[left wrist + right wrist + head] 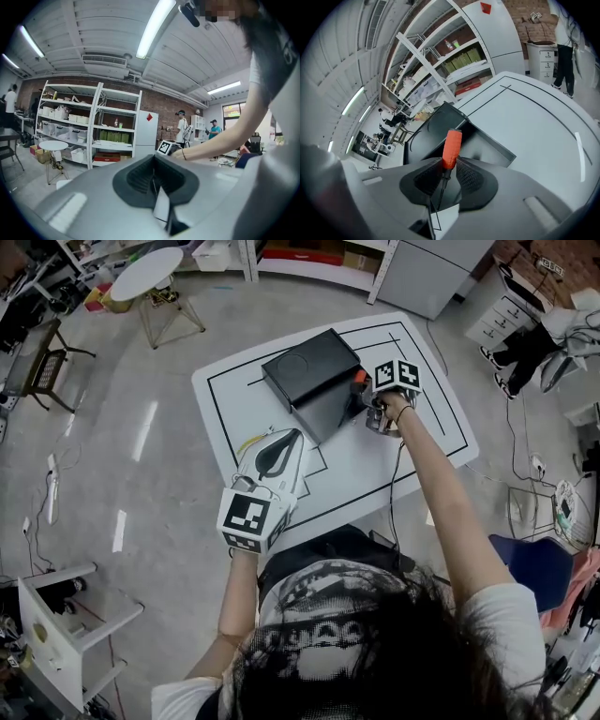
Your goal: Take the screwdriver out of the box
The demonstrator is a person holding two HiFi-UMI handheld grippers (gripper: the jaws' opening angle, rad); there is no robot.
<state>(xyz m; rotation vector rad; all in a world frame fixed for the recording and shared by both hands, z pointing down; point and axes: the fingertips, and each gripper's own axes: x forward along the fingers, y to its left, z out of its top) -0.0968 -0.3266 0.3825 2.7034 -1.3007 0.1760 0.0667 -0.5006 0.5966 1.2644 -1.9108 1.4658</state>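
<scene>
On the white table (412, 460) stands a black box (314, 381) with its lid swung open. My right gripper (372, 401) hangs at the box's right side, tilted down, shut on the screwdriver (359, 379). In the right gripper view the screwdriver's orange handle (451, 147) sticks out past the pads and its dark shaft runs back between them, above the open box (487, 147). My right gripper (446, 172) holds it at the base of the handle. My left gripper (277, 456) rests over the table's near left part, away from the box. Its jaws (154, 180) are together with nothing between them.
Black lines mark a rectangle on the table. A thin cable (397, 486) trails off the near edge. A round white side table (148, 273) and shelves (89, 124) stand beyond. Two people (182, 127) stand at the far wall.
</scene>
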